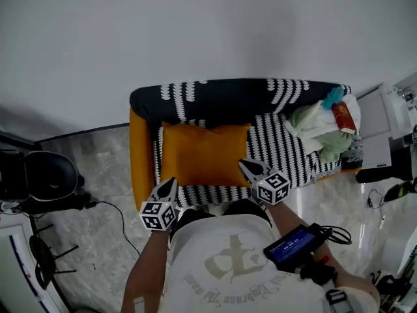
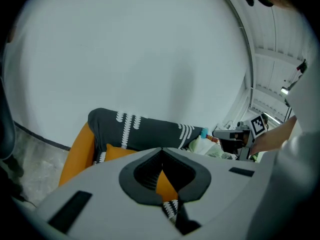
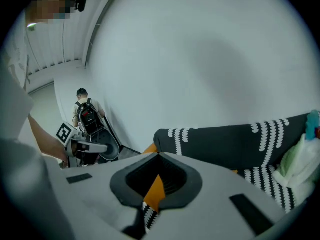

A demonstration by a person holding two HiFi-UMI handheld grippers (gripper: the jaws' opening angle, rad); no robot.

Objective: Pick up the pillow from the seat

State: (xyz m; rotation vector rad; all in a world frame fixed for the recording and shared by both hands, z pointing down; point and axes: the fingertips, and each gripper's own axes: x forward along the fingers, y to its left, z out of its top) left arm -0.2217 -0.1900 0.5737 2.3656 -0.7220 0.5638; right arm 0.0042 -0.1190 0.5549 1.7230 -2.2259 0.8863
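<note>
An orange pillow [image 1: 203,154] lies flat on the left half of the seat of a black-and-white patterned sofa [image 1: 221,100]. My left gripper [image 1: 169,184] hangs shut over the seat's front edge, just off the pillow's near left corner. At the near right corner my right gripper [image 1: 245,165] is shut too, its tip just above the pillow's edge. In the left gripper view the shut gripper [image 2: 161,151] shows a strip of the pillow [image 2: 165,184] through its gap. The right gripper view shows the same: shut gripper [image 3: 159,155], orange pillow [image 3: 155,191] behind. Neither holds anything.
A heap of pale green and white cloth [image 1: 322,132] with a red packet [image 1: 343,117] fills the sofa's right end. A black chair [image 1: 39,175] stands on the floor at the left. A device with a blue screen [image 1: 293,245] hangs at the person's chest. A white wall rises behind the sofa.
</note>
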